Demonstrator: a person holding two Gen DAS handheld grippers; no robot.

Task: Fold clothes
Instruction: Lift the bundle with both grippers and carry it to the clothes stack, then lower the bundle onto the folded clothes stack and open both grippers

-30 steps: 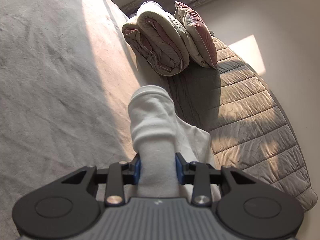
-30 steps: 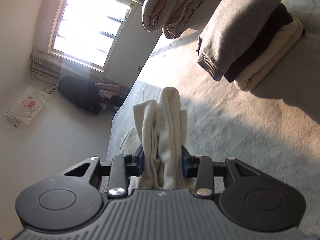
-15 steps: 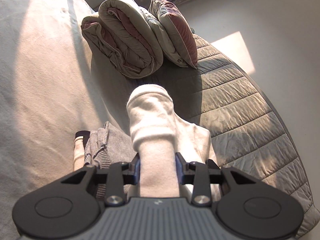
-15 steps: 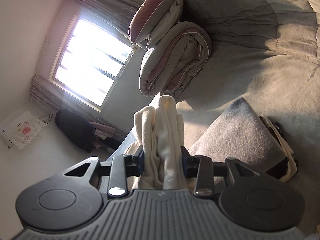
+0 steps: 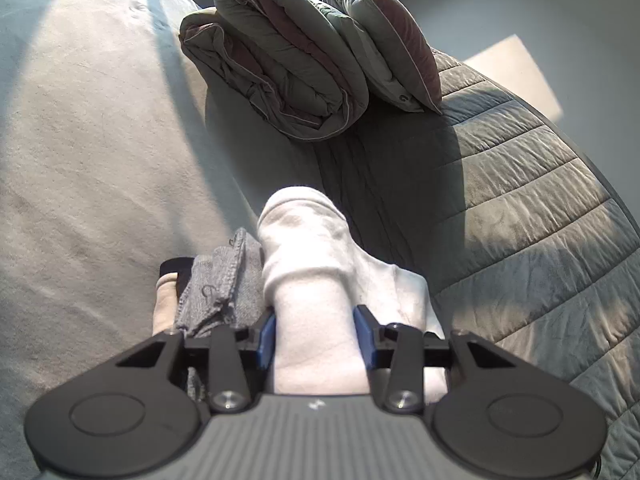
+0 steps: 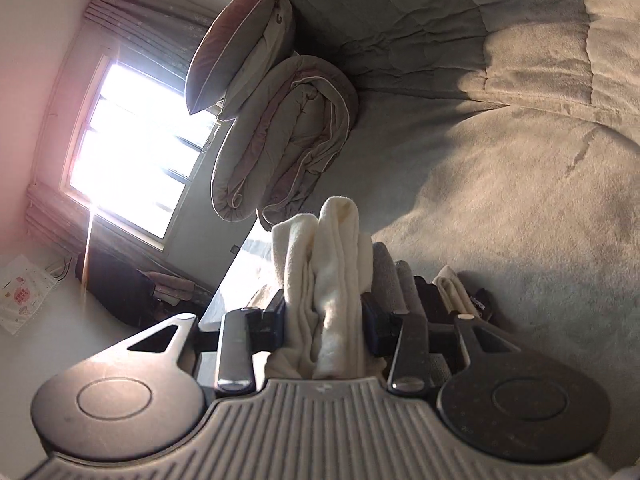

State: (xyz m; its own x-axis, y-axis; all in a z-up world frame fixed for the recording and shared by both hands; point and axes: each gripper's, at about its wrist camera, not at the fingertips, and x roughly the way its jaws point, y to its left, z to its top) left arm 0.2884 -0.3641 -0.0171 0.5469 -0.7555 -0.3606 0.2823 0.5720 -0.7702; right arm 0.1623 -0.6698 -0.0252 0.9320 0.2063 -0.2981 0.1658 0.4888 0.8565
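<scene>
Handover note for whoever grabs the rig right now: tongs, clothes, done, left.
Left tongs: jaws have just been opening, folded white garment between them, pads at its sides.
Right tongs: same, jaws just easing open around a bunched end of that garment.
Stack of folded clothes (grey on top, black and cream below) lies on the bed, right under and beside the garment.
Done: garment folded and brought over the stack.
Left: probably let go fully, back both tongs out, tidy the top layer. Rolled duvet and pillow are not part of it.
</scene>
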